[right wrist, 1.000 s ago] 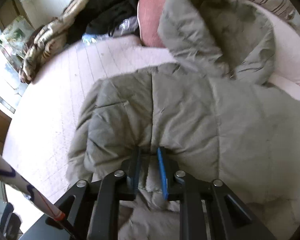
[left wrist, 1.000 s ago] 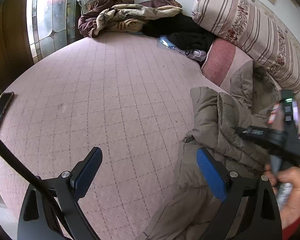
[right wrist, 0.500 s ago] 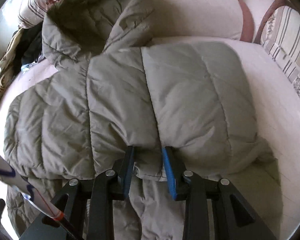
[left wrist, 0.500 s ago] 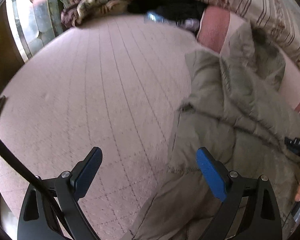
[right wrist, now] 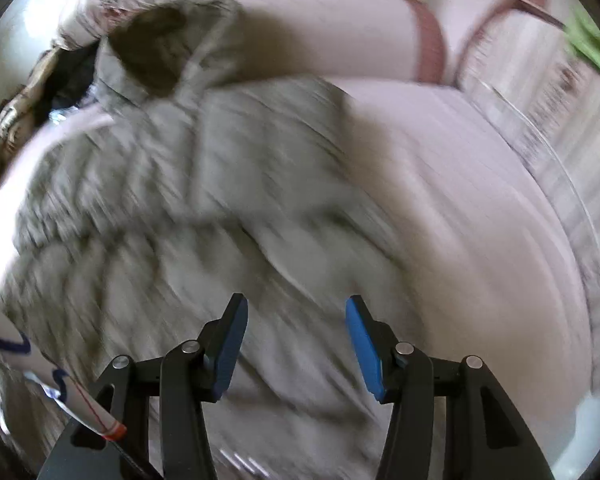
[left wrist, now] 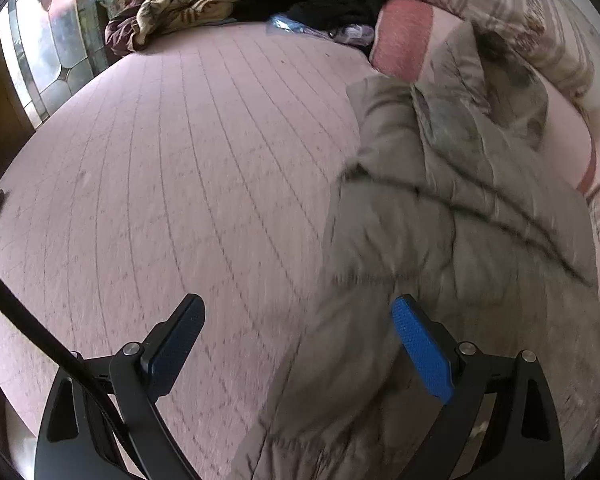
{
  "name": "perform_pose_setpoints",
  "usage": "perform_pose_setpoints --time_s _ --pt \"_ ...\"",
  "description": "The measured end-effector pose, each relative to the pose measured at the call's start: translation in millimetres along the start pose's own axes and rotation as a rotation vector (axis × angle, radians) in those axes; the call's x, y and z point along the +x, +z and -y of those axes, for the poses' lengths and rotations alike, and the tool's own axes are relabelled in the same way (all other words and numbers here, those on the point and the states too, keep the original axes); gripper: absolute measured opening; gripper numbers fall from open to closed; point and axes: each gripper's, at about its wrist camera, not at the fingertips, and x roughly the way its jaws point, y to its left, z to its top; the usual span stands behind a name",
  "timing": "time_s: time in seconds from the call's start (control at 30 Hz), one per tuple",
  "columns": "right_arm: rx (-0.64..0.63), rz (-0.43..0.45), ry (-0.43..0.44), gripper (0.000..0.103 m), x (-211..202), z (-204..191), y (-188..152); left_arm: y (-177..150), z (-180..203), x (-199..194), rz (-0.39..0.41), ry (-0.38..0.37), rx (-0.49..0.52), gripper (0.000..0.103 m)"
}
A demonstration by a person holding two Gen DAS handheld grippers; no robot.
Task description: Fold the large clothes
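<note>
- Broadly, a pink quilted bedspread (left wrist: 180, 168) with a diamond stitch pattern covers the bed and fills most of the left wrist view; it also shows, blurred, on the right side of the right wrist view (right wrist: 480, 240).
- A grey-green puffer jacket (left wrist: 440, 220) lies flat on the bedspread, on the right of the left wrist view, running from the near edge up toward the pillows. Its hood (left wrist: 496, 76) lies at the far end, resting against a pink pillow (left wrist: 404, 36).
- In the right wrist view the same jacket (right wrist: 188, 208) takes up the left and centre, heavily blurred; the hood opening (right wrist: 152, 48) shows dark at the top left.
- A long striped and flowered bolster (left wrist: 480, 4) lies along the far right, behind the hood.
- A heap of bedding and dark clothes (left wrist: 228, 4) sits at the far edge of the bed, well apart from the jacket.
- A leaded coloured-glass pane (left wrist: 48, 48) stands at the far left.
- The left gripper (left wrist: 296, 344) hangs over the jacket's near left edge with its jaws wide apart; nothing is clamped, and the right blue pad (left wrist: 420, 348) stands over the fabric.
- The right gripper (right wrist: 294, 340) is above the jacket's lower part, its jaws opening; fabric lies beneath the gap, but the pads do not press on it.
</note>
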Motion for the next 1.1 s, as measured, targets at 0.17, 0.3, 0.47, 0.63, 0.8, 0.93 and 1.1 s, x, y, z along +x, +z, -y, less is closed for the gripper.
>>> perform_pose_setpoints --time_s 0.17,0.3,0.47,0.63,0.8,0.93,1.1 --pt "0.1 -0.078 0.013 0.055 8.3 44.1 -65.2 -27.2 -1.5 16.7 0.0 0.035 0.009 0.096" --pt "0.131 -0.034 0.037 0.056 0.8 51.4 -79.8 -32.9 9.3 7.9 0.056 0.095 0.068 0.096" --pt "0.123 0.001 0.074 0.057 -31.6 44.9 -76.5 -27.3 8.6 -18.5 0.096 0.1 0.074 0.095" --pt "0.084 0.052 0.103 0.061 -55.9 19.6 -45.8 -11.0 12.9 -46.2 0.17 0.103 0.068 0.095" --pt "0.05 0.102 0.105 0.063 -61.3 -22.4 2.7 26.6 22.3 -52.0 0.179 0.086 0.036 0.095" --pt "0.027 0.119 0.124 0.064 -55.1 -58.9 41.5 37.9 21.7 -49.1 0.226 0.088 0.032 0.095" --pt "-0.014 0.126 0.127 0.064 -31.9 -114.6 100.9 43.0 15.0 -22.4 0.18 0.101 0.025 0.095"
